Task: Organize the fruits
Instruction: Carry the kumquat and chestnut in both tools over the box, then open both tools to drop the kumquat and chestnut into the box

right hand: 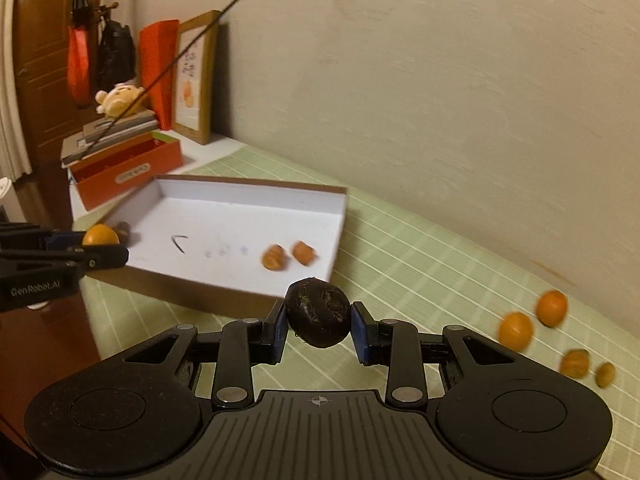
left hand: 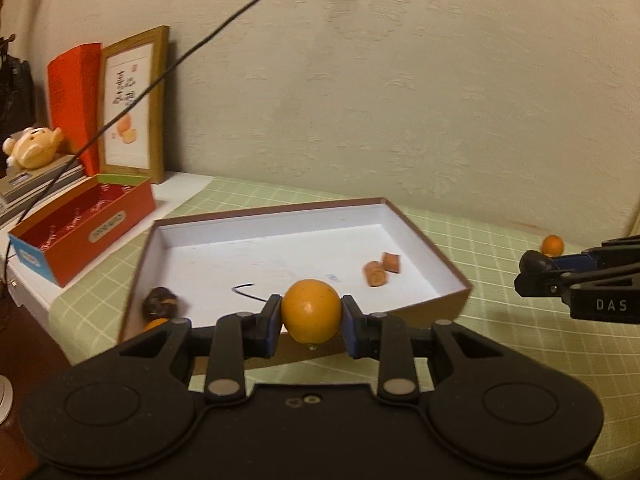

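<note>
On the green-checked surface lay my open white box with two small fruit pieces inside. My left hand-held gripper clamped an orange fruit at the box's near edge; my right hand-held gripper gripped a dark fruit.

- "DAS" stands in pale letters on the right gripper body, cut off at the edge of the view.
- "GenRobot.AI" stands on the left gripper body.
- The red box label and the framed picture characters are too blurred to read.
</note>
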Available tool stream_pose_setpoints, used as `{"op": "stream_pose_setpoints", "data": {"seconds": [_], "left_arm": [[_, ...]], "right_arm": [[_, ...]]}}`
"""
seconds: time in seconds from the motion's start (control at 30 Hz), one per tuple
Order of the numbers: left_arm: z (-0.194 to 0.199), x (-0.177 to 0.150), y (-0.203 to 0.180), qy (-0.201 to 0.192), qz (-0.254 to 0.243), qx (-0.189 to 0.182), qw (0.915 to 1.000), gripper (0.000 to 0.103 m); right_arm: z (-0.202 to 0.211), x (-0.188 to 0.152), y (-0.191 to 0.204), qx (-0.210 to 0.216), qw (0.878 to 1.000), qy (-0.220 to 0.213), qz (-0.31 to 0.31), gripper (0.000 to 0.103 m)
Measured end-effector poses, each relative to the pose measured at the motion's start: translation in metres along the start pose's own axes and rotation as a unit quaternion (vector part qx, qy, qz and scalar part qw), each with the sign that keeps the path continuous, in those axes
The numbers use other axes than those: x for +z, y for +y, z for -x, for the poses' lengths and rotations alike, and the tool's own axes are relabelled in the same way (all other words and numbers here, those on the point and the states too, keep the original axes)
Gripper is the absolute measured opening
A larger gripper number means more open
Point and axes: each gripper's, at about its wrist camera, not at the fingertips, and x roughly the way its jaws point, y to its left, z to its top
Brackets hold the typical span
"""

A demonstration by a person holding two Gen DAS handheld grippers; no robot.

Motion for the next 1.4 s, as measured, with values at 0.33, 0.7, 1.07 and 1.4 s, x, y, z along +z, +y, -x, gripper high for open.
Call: {"op": "stream_pose_setpoints", "data": {"seconds": [0.33,0.7,1.07,1.4], "left_arm": [[-0.005,0.002,0.048,0.000,0.035,0.041,0.9986,0.021],[-0.019,0.015,0.068,-0.020,0.060,0.065,0.9959,0.021],[-0.035,0.019,0.078,-0.018,0.072,0.070,0.9948,0.023],[-0.048,0.011,0.087,-0.007,0.057,0.103,0.9930,0.097]], "right_arm": [[-0.029,0.013,0.012,0.014,1.000,-0.003,-0.014,0.033],[-0.064,0.033,0.021,0.007,0.999,-0.021,-0.032,0.033],[-0.083,0.040,0.018,0.012,0.999,-0.024,-0.044,0.033],[-0.091,0.037,0.026,-0.015,0.997,-0.056,-0.046,0.103]]}}
